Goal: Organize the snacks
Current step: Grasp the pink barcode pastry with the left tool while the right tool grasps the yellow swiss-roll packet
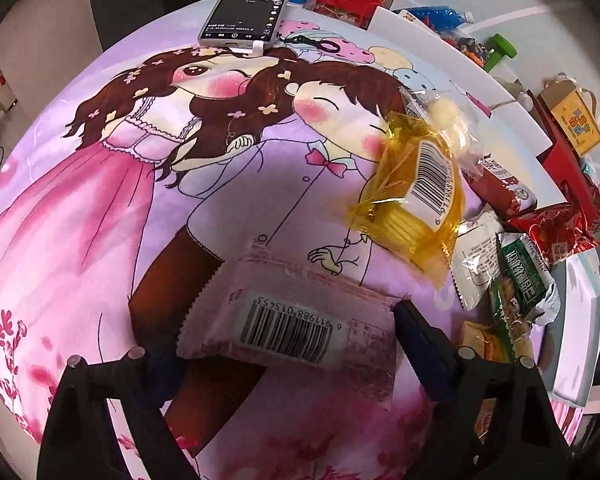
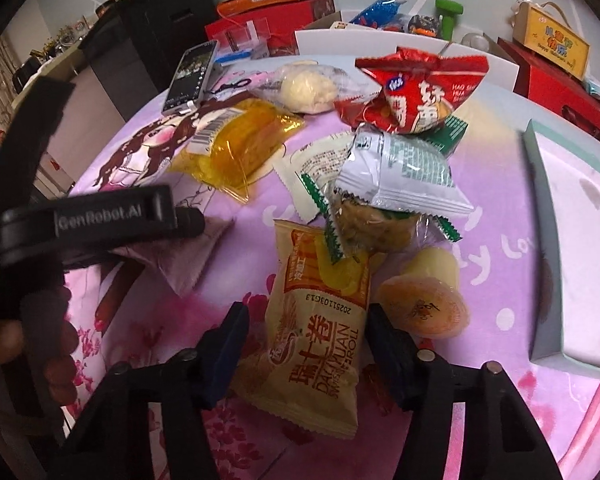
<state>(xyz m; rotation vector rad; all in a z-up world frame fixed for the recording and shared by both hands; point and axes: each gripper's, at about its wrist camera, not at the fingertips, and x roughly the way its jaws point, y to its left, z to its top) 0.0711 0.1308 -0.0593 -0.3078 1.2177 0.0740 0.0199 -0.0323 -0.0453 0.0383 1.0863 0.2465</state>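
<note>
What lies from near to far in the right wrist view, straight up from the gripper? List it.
Right gripper → Swiss roll packet → green-edged clear packet → white and green packet → red snack bag → white board.

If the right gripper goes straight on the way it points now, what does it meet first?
Most likely the beige Swiss roll packet, which lies lengthwise between the fingers of the right gripper. The fingers flank it closely; whether they already press it is unclear. Under the packet is only the pink printed cloth.
</note>
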